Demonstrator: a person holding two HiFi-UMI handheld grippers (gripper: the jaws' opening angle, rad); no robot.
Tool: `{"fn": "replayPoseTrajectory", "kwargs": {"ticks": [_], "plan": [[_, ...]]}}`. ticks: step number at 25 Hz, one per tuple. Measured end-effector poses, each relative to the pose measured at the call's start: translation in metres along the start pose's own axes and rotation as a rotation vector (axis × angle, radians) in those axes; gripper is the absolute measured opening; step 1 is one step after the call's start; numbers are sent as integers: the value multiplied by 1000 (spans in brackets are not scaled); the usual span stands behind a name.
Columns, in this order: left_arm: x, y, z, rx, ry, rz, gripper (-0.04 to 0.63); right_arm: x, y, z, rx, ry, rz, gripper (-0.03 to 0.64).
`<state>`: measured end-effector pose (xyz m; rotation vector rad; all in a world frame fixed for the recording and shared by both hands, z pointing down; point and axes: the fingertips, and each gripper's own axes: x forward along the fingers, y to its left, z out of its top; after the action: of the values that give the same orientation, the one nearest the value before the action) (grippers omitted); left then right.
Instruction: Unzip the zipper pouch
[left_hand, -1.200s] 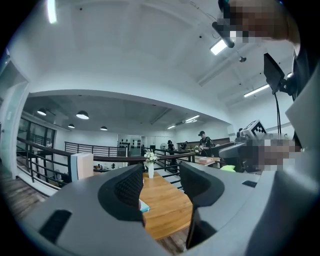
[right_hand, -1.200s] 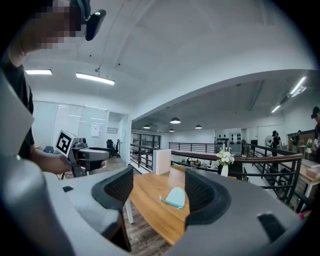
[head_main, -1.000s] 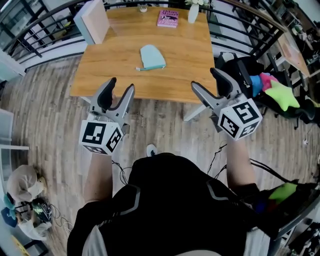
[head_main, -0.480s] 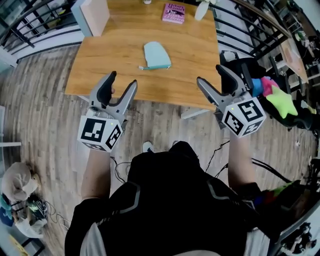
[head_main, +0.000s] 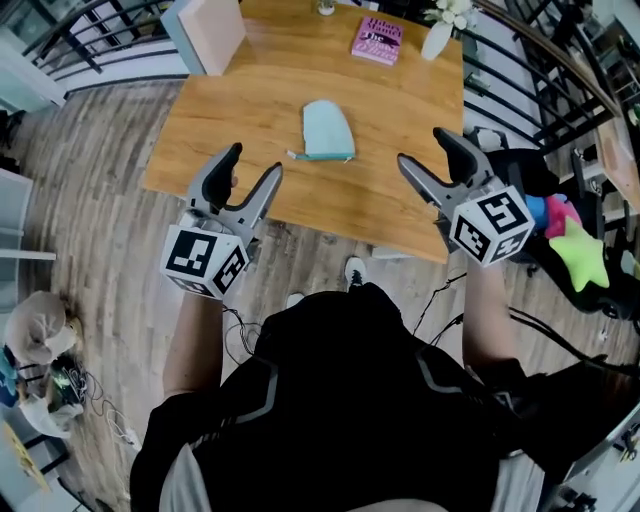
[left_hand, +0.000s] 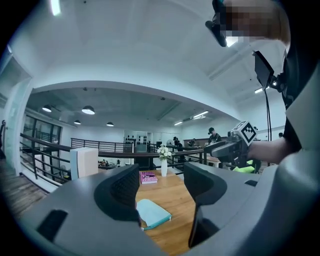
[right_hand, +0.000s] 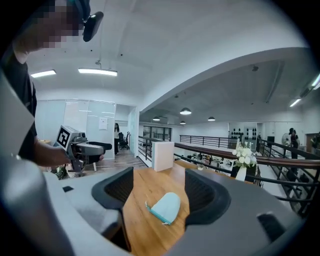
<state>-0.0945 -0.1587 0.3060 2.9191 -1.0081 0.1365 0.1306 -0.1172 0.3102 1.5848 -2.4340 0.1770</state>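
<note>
A light blue zipper pouch (head_main: 328, 130) lies flat in the middle of the wooden table (head_main: 250, 110), with its zip pull tab sticking out at the near left corner. Both grippers hover over the table's near edge, short of the pouch. My left gripper (head_main: 254, 165) is open; its jaws have just been opening and nothing is between them. My right gripper (head_main: 423, 150) is also open and empty. The left gripper view shows the pouch (left_hand: 154, 212) low between the jaws, some way ahead. The right gripper view frames the pouch (right_hand: 166, 206) between its jaws too.
A pink book (head_main: 378, 40) and a white vase of flowers (head_main: 438, 35) stand at the table's far edge, and a white box (head_main: 210, 30) at the far left corner. Black railings run behind the table. Colourful soft toys (head_main: 575, 250) lie to the right.
The person has stepped closer to the table. Both grippers have moved forward and now reach over its near edge. The left jaws stand a little wider.
</note>
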Motion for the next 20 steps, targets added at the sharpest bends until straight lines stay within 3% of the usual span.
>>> {"fn": "replayPoseTrajectory", "kwargs": {"ticks": [10,20], "plan": [[57,-13,-27,-35,78,87,296,50,-63,-29,-72,48,171,324],[84,-26,-83,-79,153,152,296,109,-79,-98,-129,151,358,304]]}}
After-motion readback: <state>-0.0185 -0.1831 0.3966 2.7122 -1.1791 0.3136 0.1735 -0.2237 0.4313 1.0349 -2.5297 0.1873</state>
